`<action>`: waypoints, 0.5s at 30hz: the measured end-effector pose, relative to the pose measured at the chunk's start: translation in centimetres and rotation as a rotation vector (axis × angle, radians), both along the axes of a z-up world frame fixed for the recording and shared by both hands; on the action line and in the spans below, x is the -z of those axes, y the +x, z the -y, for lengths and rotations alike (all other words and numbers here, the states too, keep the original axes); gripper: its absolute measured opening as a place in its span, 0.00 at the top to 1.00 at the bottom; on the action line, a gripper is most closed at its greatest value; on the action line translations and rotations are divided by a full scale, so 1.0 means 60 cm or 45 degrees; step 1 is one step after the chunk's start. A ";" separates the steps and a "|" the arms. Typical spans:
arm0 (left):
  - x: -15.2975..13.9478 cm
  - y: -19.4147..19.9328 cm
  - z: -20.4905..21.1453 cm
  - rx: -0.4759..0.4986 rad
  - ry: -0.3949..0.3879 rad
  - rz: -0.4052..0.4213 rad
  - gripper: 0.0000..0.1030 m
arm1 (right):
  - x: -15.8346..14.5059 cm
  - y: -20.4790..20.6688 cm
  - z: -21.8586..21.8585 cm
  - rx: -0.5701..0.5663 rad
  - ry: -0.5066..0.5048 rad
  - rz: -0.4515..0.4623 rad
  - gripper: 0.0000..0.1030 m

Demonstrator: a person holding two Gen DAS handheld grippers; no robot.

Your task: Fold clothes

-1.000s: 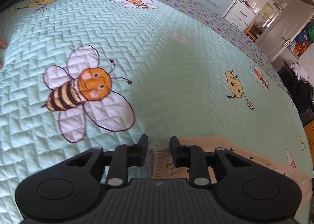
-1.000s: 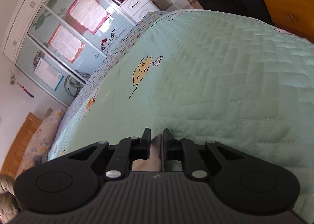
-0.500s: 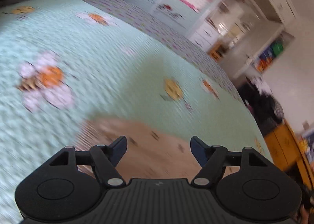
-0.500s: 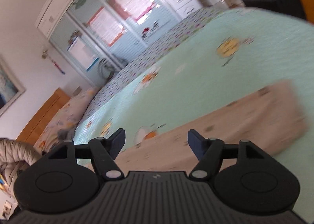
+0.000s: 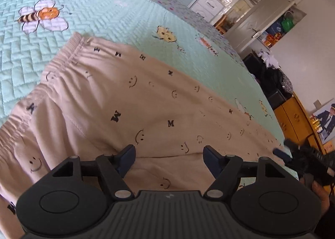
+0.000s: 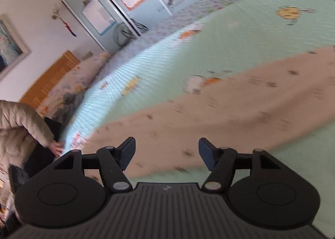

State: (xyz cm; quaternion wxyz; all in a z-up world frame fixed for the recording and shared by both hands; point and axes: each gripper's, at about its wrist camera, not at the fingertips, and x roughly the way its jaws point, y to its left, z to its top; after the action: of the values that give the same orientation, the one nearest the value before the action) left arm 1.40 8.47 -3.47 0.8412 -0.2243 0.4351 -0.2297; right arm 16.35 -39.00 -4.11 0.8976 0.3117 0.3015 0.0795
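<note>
1. My left gripper (image 5: 169, 156) stands wide open with nothing between its fingers; its jaws have just been opening, and the cloth lies free beneath them.
2. My right gripper (image 6: 166, 153) is likewise spread wide and holds nothing; its jaws too have just been opening.
3. Directly under and ahead of my left gripper lie the beige trousers (image 5: 129, 100), printed with small smiley faces and letters, spread flat on the bed.
4. Their gathered elastic waistband (image 5: 62, 56) sits ahead and to the left of my left fingertips.
5. In the right wrist view the same trousers (image 6: 230, 109) run as a blurred beige band from just ahead of the fingers away to the right.
6. Far right of my left gripper, low in its view, my right gripper (image 5: 281, 154) shows, dark and small, over the trousers' far end.
7. Beyond the trousers stretches the mint quilted bedspread (image 5: 100, 14), with a bee print (image 5: 41, 18) ahead-left.
8. Left of my right gripper, a hand (image 6: 55, 147) in a pale padded sleeve (image 6: 18, 121) rests at the bed's edge.
</note>
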 end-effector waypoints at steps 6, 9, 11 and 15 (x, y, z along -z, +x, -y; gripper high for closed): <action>-0.013 -0.054 -0.013 0.025 0.006 0.020 0.28 | 0.057 0.065 -0.099 -0.131 0.105 -0.145 0.30; -0.030 -0.080 -0.027 0.025 -0.054 0.084 0.28 | 0.031 0.021 -0.126 -0.216 -0.001 -0.123 0.30; -0.044 -0.093 -0.033 -0.004 -0.130 0.129 0.28 | 0.009 0.009 -0.128 -0.213 -0.049 -0.072 0.30; -0.065 -0.115 -0.029 -0.036 -0.198 0.205 0.27 | -0.010 0.073 -0.112 -0.114 -0.006 -0.035 0.29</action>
State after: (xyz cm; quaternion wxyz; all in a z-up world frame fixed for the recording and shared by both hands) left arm -5.47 10.23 0.46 0.8567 -0.2758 0.3438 -0.2679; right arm 20.76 -32.26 -3.53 0.8896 0.2969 0.3275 0.1148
